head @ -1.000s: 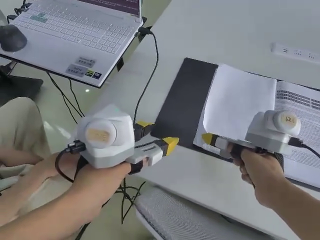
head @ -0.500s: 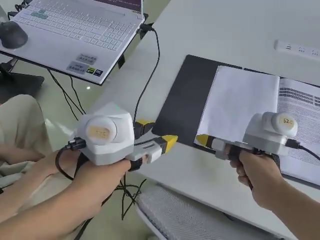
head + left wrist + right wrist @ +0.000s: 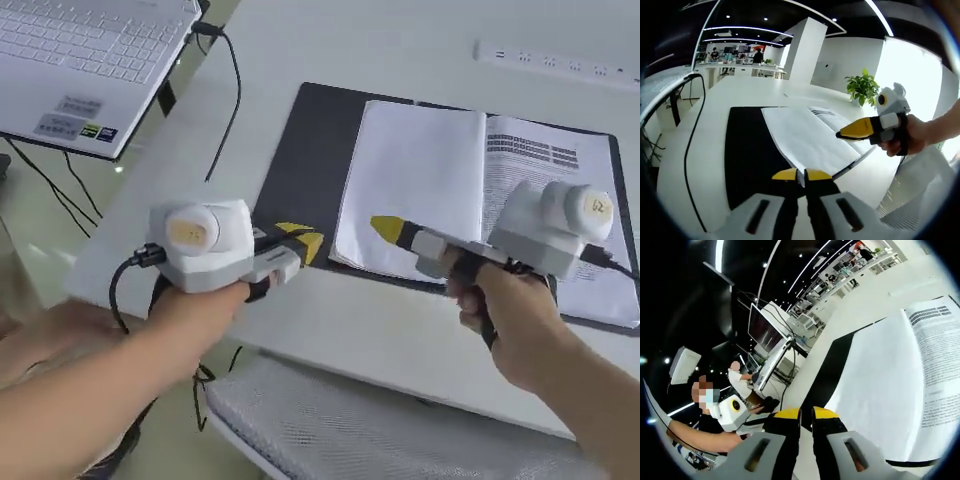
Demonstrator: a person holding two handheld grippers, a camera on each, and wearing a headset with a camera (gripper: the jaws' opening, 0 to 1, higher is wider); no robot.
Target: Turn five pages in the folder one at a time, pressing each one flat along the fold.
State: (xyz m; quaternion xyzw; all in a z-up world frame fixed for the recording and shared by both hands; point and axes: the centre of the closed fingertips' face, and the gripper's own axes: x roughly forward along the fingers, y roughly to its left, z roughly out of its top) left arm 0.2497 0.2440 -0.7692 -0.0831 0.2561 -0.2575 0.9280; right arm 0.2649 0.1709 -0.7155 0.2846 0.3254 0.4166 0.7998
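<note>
An open black folder [image 3: 300, 150] lies on the white table [image 3: 330, 320]. A blank white page [image 3: 420, 170] is on its left side and a printed page [image 3: 545, 190] on its right. My left gripper [image 3: 303, 240] is shut and empty, its yellow tips over the folder's near left corner. In the left gripper view it [image 3: 802, 174] points at the black cover [image 3: 747, 150]. My right gripper [image 3: 388, 228] is also shut and empty, hovering over the blank page's near edge. In the right gripper view it [image 3: 806, 413] faces the blank page [image 3: 880, 385].
A white laptop [image 3: 80, 60] sits at the back left, with a black cable [image 3: 235, 90] trailing off the table edge. A power strip [image 3: 560, 62] lies beyond the folder. A grey chair seat [image 3: 350, 420] is below the table's near edge.
The head camera has swung right. Both grippers have come in toward the folder: the left from off the table to its near left corner, the right onto the blank page's edge.
</note>
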